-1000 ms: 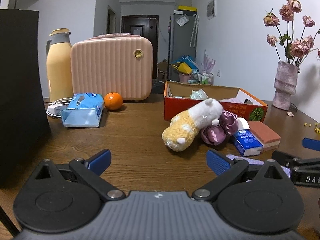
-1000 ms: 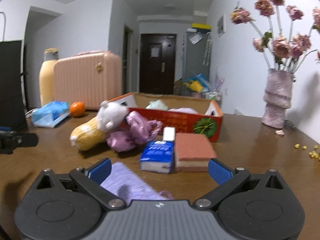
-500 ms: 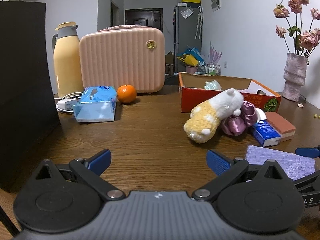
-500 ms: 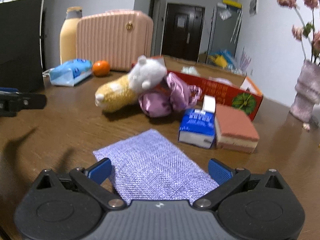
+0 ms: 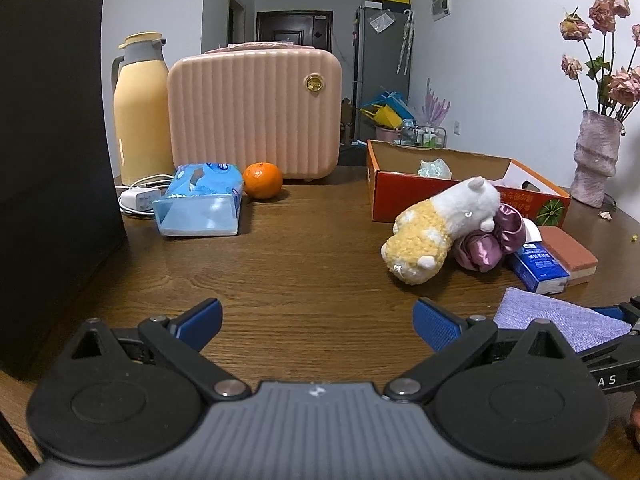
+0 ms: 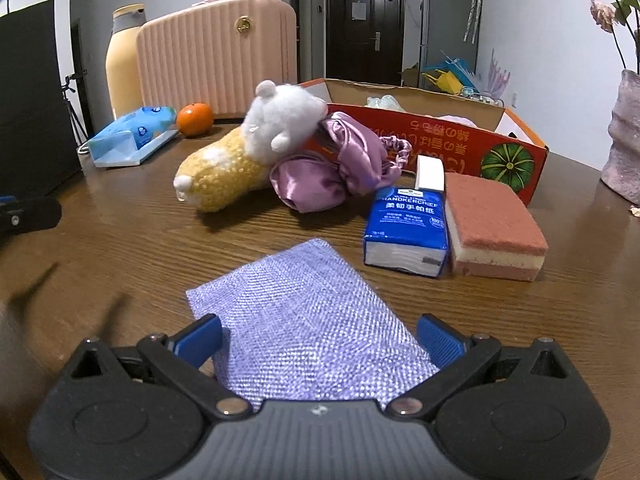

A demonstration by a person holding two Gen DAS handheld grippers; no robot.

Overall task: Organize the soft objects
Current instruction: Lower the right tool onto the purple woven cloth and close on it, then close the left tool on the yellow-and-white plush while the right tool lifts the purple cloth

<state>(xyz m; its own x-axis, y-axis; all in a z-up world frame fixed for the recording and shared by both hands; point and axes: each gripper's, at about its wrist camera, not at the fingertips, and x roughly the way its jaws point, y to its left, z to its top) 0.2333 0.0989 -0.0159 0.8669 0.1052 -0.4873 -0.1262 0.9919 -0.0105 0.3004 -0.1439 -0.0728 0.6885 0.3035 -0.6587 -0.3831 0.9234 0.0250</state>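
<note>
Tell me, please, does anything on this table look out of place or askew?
The yellow-and-white plush toy lies tipped over, its head propped on the crumpled purple satin cloth against the red cardboard box. Small crumbs or fallen petal bits are scattered beside the pink vase.
</note>
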